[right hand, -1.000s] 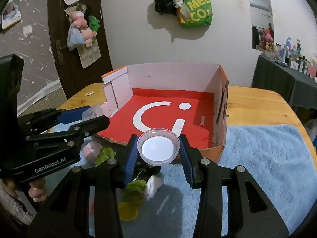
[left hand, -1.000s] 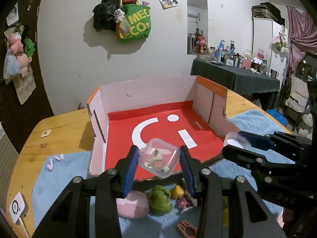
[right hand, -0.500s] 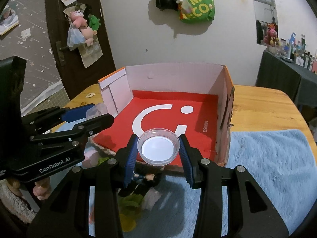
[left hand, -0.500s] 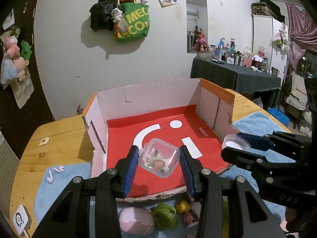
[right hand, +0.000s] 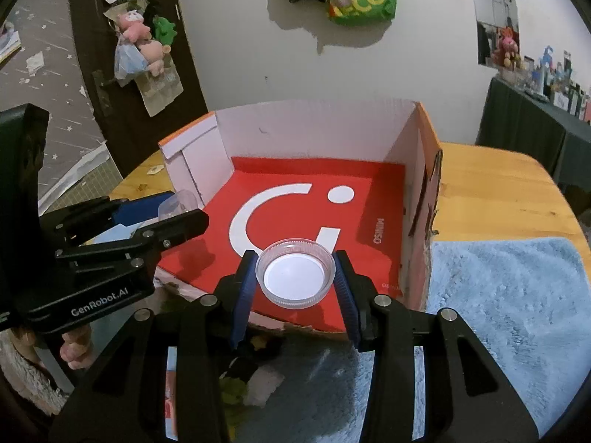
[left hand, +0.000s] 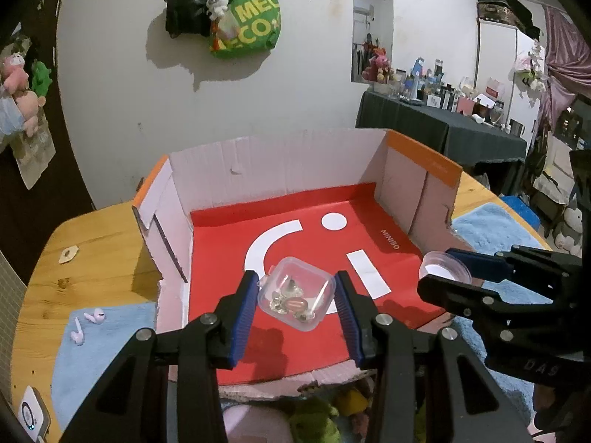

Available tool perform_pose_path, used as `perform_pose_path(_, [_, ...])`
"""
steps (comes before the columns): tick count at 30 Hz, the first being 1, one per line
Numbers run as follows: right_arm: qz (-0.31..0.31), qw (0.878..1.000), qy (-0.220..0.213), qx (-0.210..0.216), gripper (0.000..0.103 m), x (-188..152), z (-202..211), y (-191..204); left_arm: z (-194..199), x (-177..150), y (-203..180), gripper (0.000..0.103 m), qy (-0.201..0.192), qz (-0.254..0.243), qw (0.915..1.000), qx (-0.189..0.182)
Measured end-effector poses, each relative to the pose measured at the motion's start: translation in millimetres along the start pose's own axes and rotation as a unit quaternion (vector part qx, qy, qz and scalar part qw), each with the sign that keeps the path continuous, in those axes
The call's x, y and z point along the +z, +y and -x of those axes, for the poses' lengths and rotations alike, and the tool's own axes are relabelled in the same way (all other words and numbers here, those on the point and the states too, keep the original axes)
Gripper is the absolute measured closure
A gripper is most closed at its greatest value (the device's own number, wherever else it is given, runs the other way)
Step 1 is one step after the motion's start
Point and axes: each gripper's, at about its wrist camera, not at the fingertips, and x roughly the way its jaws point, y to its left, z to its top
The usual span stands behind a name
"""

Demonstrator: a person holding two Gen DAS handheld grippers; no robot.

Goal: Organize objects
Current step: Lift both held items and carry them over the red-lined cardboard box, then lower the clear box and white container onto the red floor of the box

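Box (left hand: 280,170): open cardboard tray, white walls, orange rims, red floor with a white logo (MINISO print on the right side). Nothing rests on its floor.

Case (left hand: 295,297): small clear square plastic one, lid shut, small metallic bits and one red-brown piece inside. Held in the air over the front of the box floor, tilted.

Cup (right hand: 295,277): shallow round clear plastic, ribbed rim, white bottom. Held over the front right part of the box.

Worktop (right hand: 491,184): round, wooden, box sitting on it. Blue towel (right hand: 509,295) covers the near side, touching the box front. Two earbuds (left hand: 86,323) lie on the towel left of the box. Small toys (left hand: 314,413) (green, yellow, pink) are bunched on the towel just in front of the box, partly hidden by the grippers.

Room: white wall, green bag (left hand: 247,26) and a black bag hanging on it, plush toys on a dark door (right hand: 144,37), and a dark-clothed side table (left hand: 443,125) packed with bottles.

Left gripper (left hand: 295,302): jaws clamped on the case, blue pads against its two sides.

Right gripper (right hand: 295,280): jaws clamped on the cup, pads on opposite sides of the rim.
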Motion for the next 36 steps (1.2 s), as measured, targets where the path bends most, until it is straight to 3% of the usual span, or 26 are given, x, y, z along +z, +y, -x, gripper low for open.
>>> perform_pose_path(22, [-0.004, 0.999, 0.047, -0.007, 0.064, 10.2, -32.7, -17.8, -46.8, 7.3, 9.5, 0.059, 0.055, 0.007, 0.9984, 0.007])
perform_pose_path(36, [0.003, 0.998, 0.065, 0.004, 0.064, 20.8, -57.8, -13.5, -61.9, 10.2, 22.1, 0.059, 0.066, 0.011, 0.9975, 0.025])
